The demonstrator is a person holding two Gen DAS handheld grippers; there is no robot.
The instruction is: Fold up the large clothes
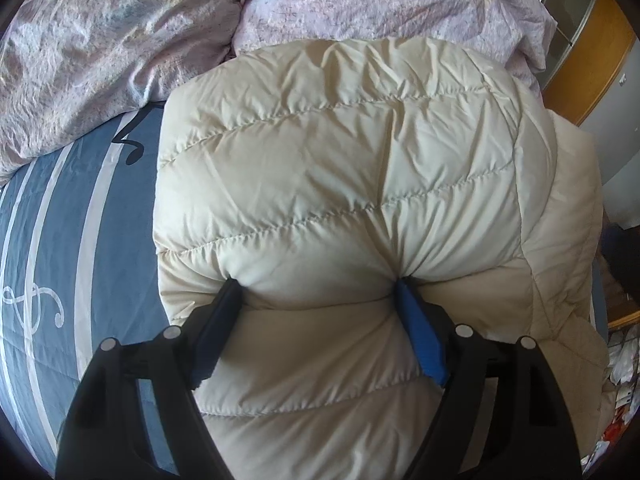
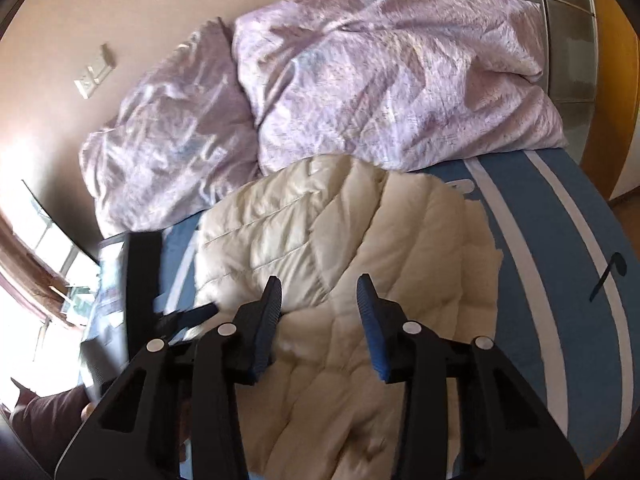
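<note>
A cream quilted down jacket [image 1: 340,168] lies bunched on the blue striped bed sheet [image 1: 60,240]. My left gripper [image 1: 318,284] stands wide open with both fingertips pressed into the jacket's puffy fabric, a fold bulging between them. In the right wrist view the same jacket [image 2: 340,240] lies ahead and below. My right gripper [image 2: 318,284] is open and empty, hovering just above the jacket's near part. The other gripper shows as a dark shape [image 2: 142,280] at the left.
A crumpled lilac duvet [image 1: 120,52] is heaped at the far side of the bed, also in the right wrist view [image 2: 360,88]. A wooden wardrobe [image 1: 592,40] stands at the right. A window [image 2: 36,272] is at the left.
</note>
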